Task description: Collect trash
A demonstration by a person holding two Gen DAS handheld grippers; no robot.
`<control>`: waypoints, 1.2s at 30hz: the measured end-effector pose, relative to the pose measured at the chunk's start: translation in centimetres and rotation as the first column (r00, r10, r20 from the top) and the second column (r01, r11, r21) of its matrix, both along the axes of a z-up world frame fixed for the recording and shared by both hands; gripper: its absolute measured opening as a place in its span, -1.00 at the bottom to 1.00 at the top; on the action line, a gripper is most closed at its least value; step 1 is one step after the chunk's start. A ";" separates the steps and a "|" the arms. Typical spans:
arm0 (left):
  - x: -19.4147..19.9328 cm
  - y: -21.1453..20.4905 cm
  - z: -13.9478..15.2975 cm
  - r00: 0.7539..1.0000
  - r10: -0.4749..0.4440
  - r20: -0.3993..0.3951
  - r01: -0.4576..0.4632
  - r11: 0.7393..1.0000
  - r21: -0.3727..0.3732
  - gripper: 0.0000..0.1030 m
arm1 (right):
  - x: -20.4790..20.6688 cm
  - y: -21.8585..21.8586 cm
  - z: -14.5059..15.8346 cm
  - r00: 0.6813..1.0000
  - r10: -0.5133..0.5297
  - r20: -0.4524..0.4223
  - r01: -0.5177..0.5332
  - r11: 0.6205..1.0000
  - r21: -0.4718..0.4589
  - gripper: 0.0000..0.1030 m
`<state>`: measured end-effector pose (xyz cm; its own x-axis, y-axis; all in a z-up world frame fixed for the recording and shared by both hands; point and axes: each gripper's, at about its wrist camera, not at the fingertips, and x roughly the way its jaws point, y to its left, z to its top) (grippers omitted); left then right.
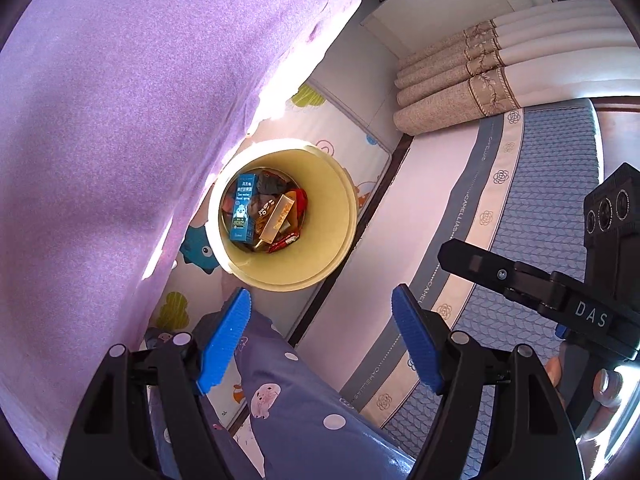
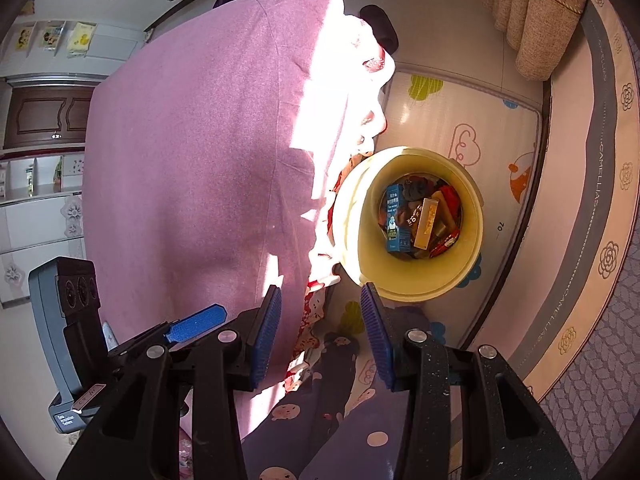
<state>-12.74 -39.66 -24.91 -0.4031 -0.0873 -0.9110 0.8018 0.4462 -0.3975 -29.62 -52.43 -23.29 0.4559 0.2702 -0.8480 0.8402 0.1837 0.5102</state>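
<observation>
Now both tools hang above the pale yellow trash bin, which stands on the cartoon play mat between the purple-covered surface and the mattress. The left tool stands wide with nothing between its blue pads, and the right tool is narrower but also empty. The trash lies at the bottom of the bin: a blue nasal spray box, a gold carton and wrappers, perhaps some cloth, though it is dim there. I judge a drop just finished. Next move calls for finding more trash, none being visible outside the bin.
</observation>
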 end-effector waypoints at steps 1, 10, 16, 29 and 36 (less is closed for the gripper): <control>0.2 0.2 0.3 1.000 0.011 0.001 -0.011 1.000 -0.004 0.42 | 0.4 0.1 0.3 1.000 0.013 0.003 -0.013 1.000 -0.004 -0.19; 3.7 3.7 3.3 0.987 0.157 0.019 -0.156 0.986 -0.057 0.44 | 5.3 1.7 3.5 0.983 0.179 0.036 -0.177 0.983 -0.053 -0.19; 7.7 8.4 6.1 0.953 0.302 0.035 -0.298 0.950 -0.087 0.55 | 11.1 4.5 6.8 0.942 0.323 0.087 -0.314 0.944 -0.104 -0.19; 16.3 21.4 13.5 0.779 0.597 0.189 -0.571 0.802 -0.179 0.74 | 25.1 14.4 13.2 0.765 0.624 0.155 -0.590 0.777 -0.220 -0.19; 18.5 28.5 16.4 0.647 0.711 0.276 -0.683 0.701 -0.204 0.82 | 29.2 19.2 16.0 0.694 0.701 0.163 -0.657 0.710 -0.255 -0.06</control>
